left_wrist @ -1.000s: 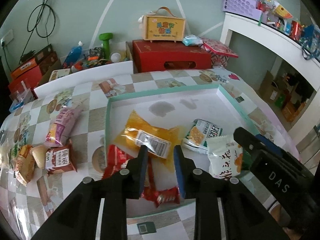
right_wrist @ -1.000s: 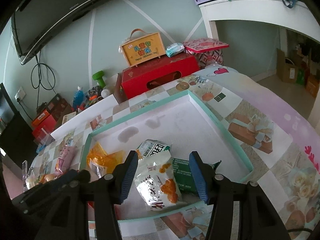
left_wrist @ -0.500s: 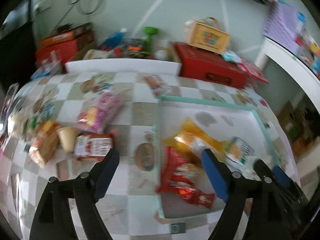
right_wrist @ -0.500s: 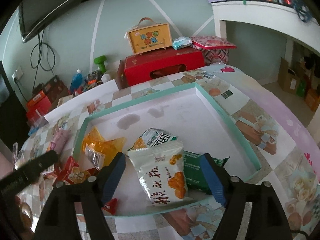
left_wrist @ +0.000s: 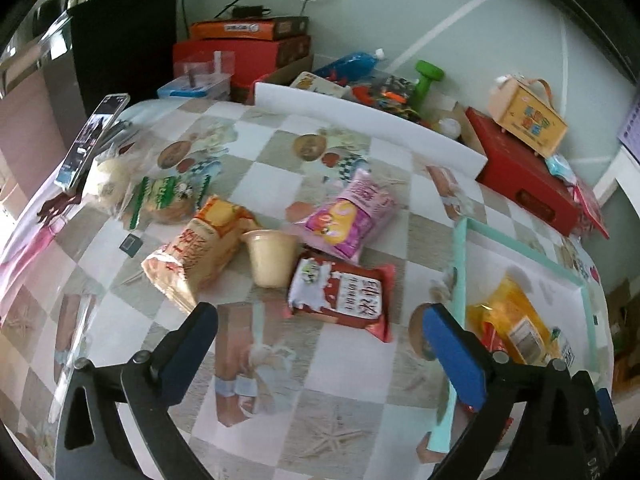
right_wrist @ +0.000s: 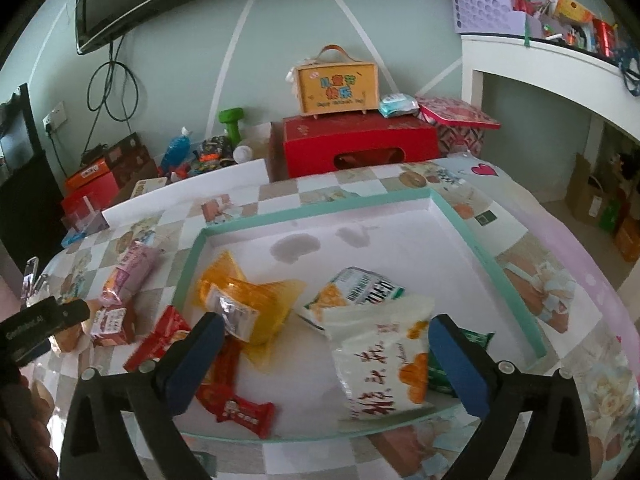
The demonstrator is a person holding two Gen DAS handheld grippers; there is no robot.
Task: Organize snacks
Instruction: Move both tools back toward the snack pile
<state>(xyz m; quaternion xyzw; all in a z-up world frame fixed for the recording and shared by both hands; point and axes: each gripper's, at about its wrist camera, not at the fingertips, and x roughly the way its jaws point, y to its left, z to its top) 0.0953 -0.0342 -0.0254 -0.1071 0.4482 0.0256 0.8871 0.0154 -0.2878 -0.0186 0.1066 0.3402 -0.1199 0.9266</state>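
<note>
Mint-green rimmed tray (right_wrist: 484,256) fills the centre of the right wrist view; left to right it holds red wrappers (right_wrist: 224,384), an orange pouch (right_wrist: 256,300), a white packet (right_wrist: 384,364) and a green one (right_wrist: 472,340). Right gripper (right_wrist: 320,364) hovers wide, empty. Left gripper (left_wrist: 320,352), also wide, hangs over loose tabletop snacks: dark-red packet (left_wrist: 344,292), cup (left_wrist: 270,256).

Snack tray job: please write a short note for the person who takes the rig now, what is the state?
Left claw: open, empty, over the table, facing the loose snacks.
Right claw: open, empty, at the tray's near edge.
Done: in the tray lie the orange bag, red packets, white bag and others.
Left: on the table outside the tray wait the dark red packet, pudding cup, pink bag, tan bread pack and green-striped pack.
</note>
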